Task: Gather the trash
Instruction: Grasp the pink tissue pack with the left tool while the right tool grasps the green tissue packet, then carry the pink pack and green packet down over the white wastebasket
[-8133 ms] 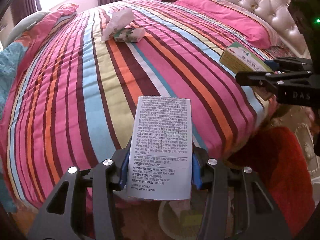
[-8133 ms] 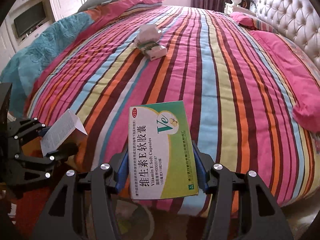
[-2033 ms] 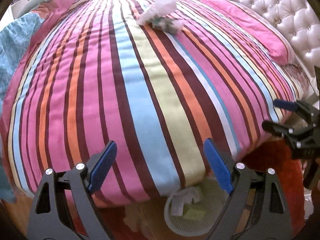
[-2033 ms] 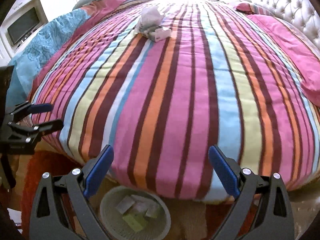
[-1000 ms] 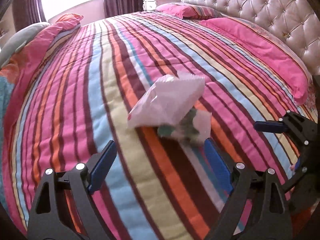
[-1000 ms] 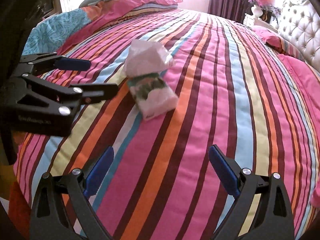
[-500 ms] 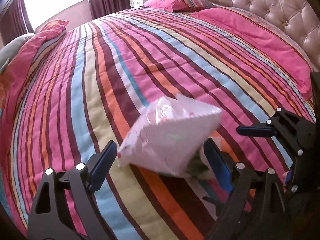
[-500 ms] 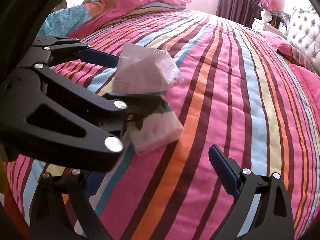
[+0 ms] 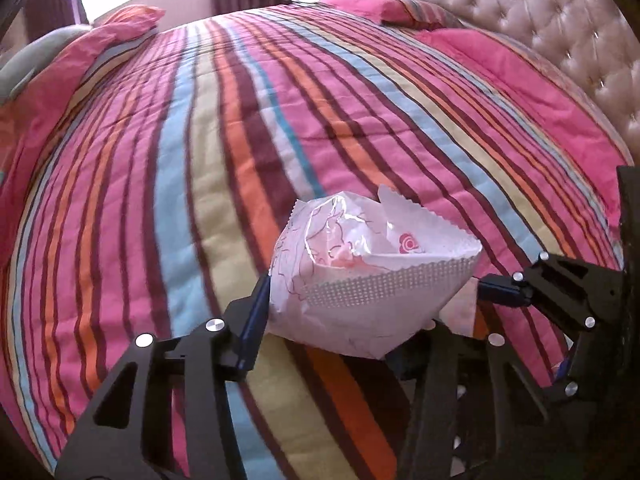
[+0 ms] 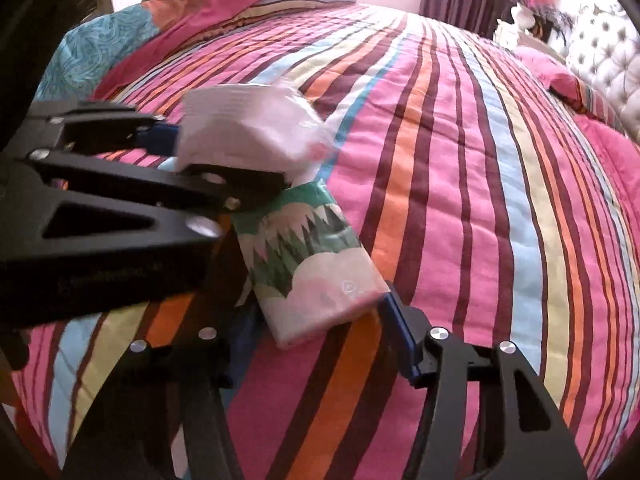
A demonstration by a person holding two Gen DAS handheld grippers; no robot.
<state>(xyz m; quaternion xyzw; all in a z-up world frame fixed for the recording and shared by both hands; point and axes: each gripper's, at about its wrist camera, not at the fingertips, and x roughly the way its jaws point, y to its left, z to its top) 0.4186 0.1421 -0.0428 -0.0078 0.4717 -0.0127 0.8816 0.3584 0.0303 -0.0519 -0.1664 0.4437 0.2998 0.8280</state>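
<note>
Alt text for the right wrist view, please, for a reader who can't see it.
The right gripper has just closed on a tissue pack printed with green trees, lying on a striped bedspread. To its left, the left gripper clamps a crumpled white wrapper. Pink pillows and a tufted headboard sit at far right.

Black claws (image 9: 344, 312), blue pads (image 9: 253, 312), silver screws (image 9: 215, 325)
</note>
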